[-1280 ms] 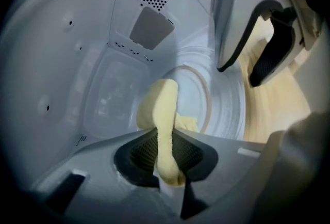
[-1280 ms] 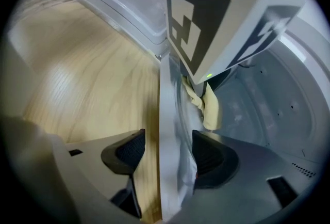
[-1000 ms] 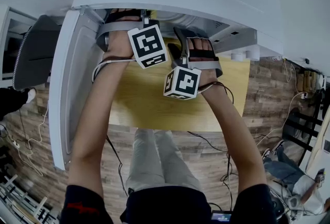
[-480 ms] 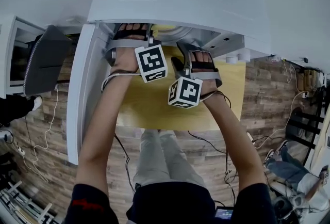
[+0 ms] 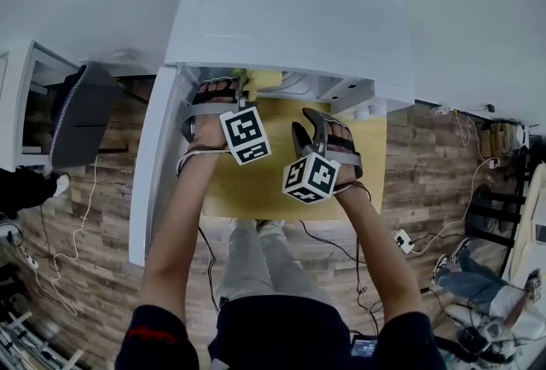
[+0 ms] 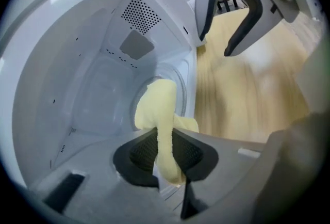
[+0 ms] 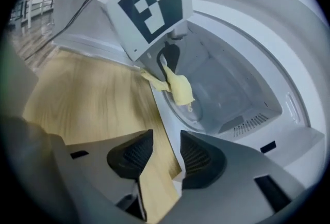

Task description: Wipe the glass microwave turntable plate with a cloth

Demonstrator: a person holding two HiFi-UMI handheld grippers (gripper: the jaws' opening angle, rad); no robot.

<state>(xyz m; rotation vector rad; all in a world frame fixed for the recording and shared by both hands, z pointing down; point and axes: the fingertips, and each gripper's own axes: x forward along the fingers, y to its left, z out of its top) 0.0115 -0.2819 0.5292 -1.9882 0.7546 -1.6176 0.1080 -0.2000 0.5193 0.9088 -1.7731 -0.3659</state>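
Note:
The yellow cloth (image 6: 157,109) hangs from my left gripper (image 6: 165,158), which is shut on it at the mouth of the open white microwave (image 5: 290,10). Just behind the cloth, the glass turntable plate (image 6: 179,79) lies on the oven floor. From the right gripper view, the cloth (image 7: 180,89) dangles over the plate (image 7: 198,114) under the left gripper (image 7: 167,60). My right gripper (image 7: 161,153) hovers over the table edge in front of the oven. Its jaws are closing, a gap shows and nothing is between them. In the head view, both the left gripper (image 5: 232,95) and the right gripper (image 5: 312,119) sit at the opening.
The microwave door (image 5: 158,164) stands swung open on the left. A light wooden table (image 5: 256,189) carries the oven. A dark chair (image 5: 81,117) is at far left, and cables run over the wood floor (image 5: 426,189).
The right gripper has drawn back a little from the oven opening and rolled. The left gripper stays at the opening with the cloth. The head view has pulled back, so more of the oven top shows.

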